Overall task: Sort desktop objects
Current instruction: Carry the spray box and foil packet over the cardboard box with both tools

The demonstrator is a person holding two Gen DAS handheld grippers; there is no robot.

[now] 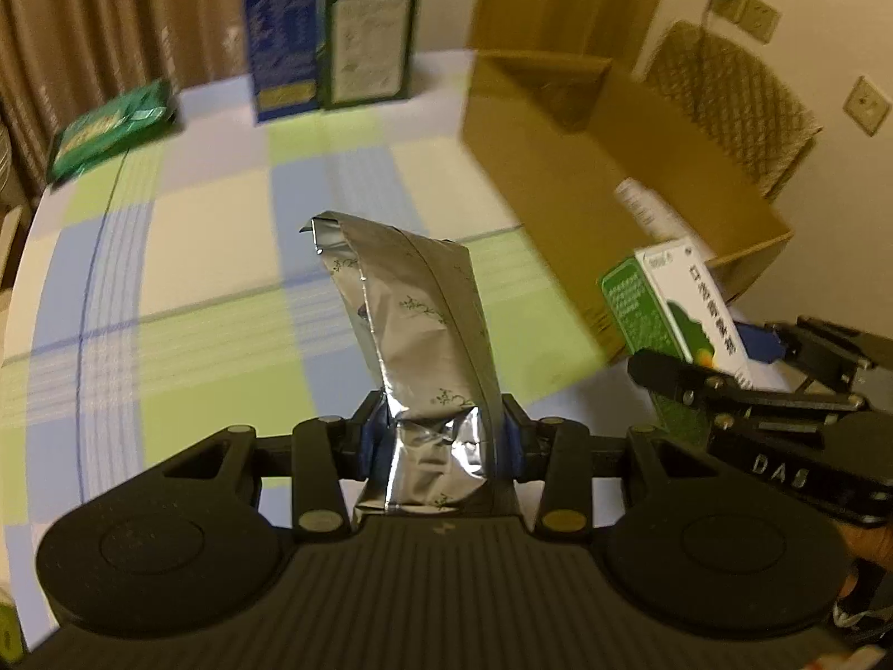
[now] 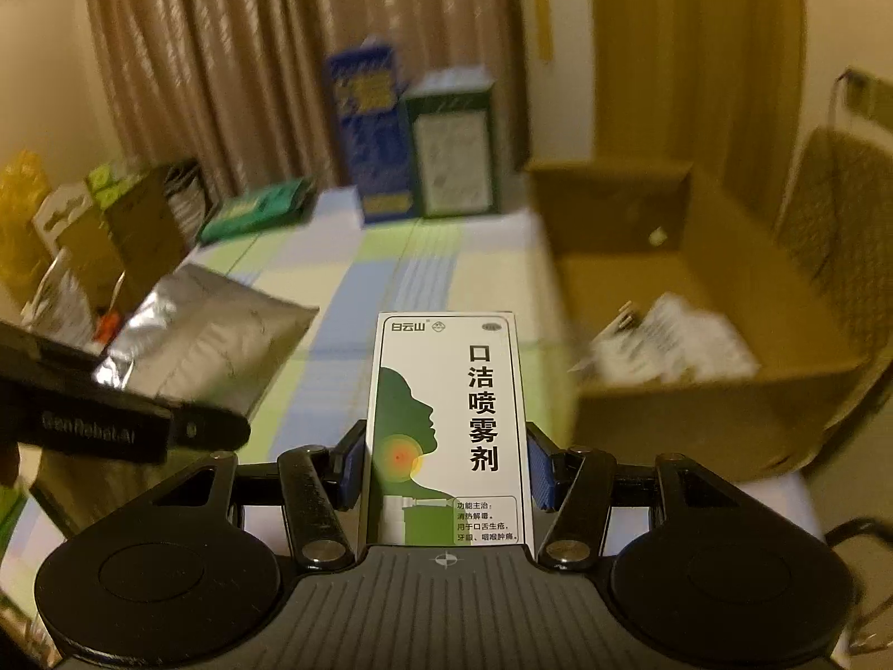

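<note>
A home room is suggested by brown pleated curtains (image 2: pixel 223 56), a table (image 1: pixel 195 279) covered with pastel checked cloth, a woven-backed chair (image 1: pixel 731 100), and wall sockets (image 1: pixel 748 11).

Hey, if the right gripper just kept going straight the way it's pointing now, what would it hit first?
Probably the checked tablecloth. The right gripper, shut on the white-and-green spray box, aims down at bare cloth, left of the open cardboard box. The two upright cartons stand farther back. Depth is hard to judge.

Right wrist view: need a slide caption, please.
Right gripper clamps a white-green spray box above the checked tablecloth, open cardboard box at right.
</note>
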